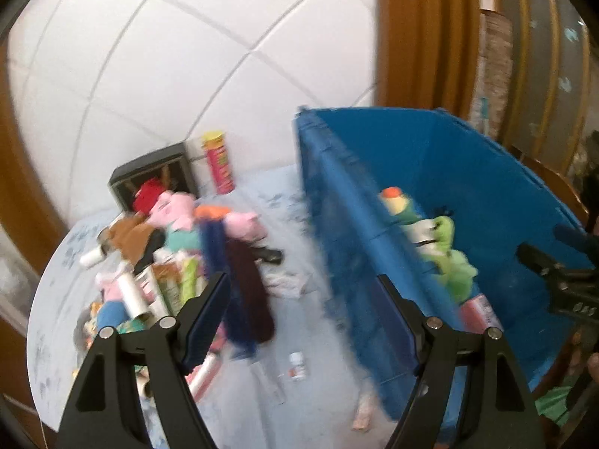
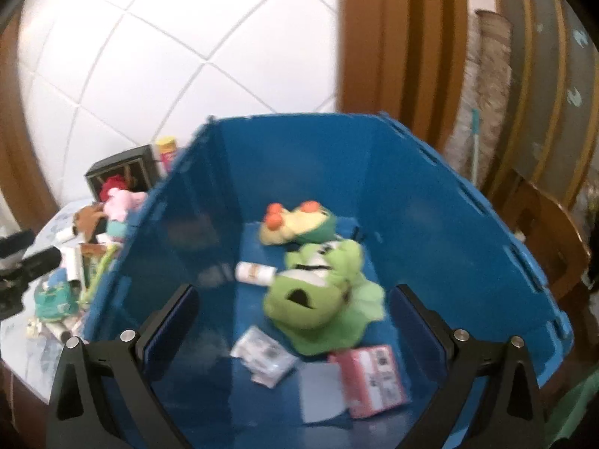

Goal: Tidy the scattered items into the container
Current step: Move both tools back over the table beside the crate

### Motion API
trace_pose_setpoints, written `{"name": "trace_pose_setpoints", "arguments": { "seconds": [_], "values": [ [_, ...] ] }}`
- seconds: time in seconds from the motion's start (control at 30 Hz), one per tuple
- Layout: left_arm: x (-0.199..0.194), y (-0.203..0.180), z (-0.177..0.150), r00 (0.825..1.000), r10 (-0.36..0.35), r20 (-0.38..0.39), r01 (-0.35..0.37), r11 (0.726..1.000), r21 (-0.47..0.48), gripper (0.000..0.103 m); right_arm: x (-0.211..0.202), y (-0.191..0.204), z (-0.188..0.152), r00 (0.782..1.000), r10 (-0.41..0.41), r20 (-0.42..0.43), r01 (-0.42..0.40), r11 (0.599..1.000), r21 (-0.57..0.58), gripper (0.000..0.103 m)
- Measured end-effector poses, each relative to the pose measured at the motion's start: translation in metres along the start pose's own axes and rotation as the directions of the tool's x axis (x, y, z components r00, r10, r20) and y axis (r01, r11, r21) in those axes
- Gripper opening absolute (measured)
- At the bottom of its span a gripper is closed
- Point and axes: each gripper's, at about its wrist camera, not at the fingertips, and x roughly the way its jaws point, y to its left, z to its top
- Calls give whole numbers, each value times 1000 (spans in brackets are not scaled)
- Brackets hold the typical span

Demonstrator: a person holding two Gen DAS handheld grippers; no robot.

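**Both hand-held grippers spread, empty**

Right hand-held gripper (image 2: 292, 321) hangs spread over the blue container (image 2: 430, 187) — green plush (image 2: 318, 299) and pink box (image 2: 374, 378) inside. Left hand-held gripper (image 1: 303, 303) spread, empty — scattered items (image 1: 176, 254) heaped on the bench (image 1: 284, 194) beside the container.

both wrist views look down, sharing the blue bin (image 1: 468, 157).

White tiled wall (image 1: 168, 56) — wooden doorframe (image 1: 423, 33)

Blue bin (image 2: 430, 202) looks like smooth plastic, frog toy (image 2: 318, 299) is fuzzy cloth, wall tiles (image 1: 187, 56) are glossy.
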Motion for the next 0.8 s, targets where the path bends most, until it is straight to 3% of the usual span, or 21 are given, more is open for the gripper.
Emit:
{"name": "trace_pose_setpoints", "arguments": {
  "seconds": [0.37, 0.57, 0.8],
  "values": [
    [11, 140, -65, 991, 102, -92, -111, 988, -108, 77, -12, 125, 10, 995, 82, 56, -77, 994, -81, 103],
    [13, 206, -102, 981, 139, -139, -157, 979, -133, 77, -9, 195, 2, 990, 130, 47, -124, 986, -108, 103],
    [37, 239, -138, 973, 112, -203, -137, 984, -111, 77, 8, 247, -30, 989, 146, 10, -145, 985, -96, 103]
  ]
}}
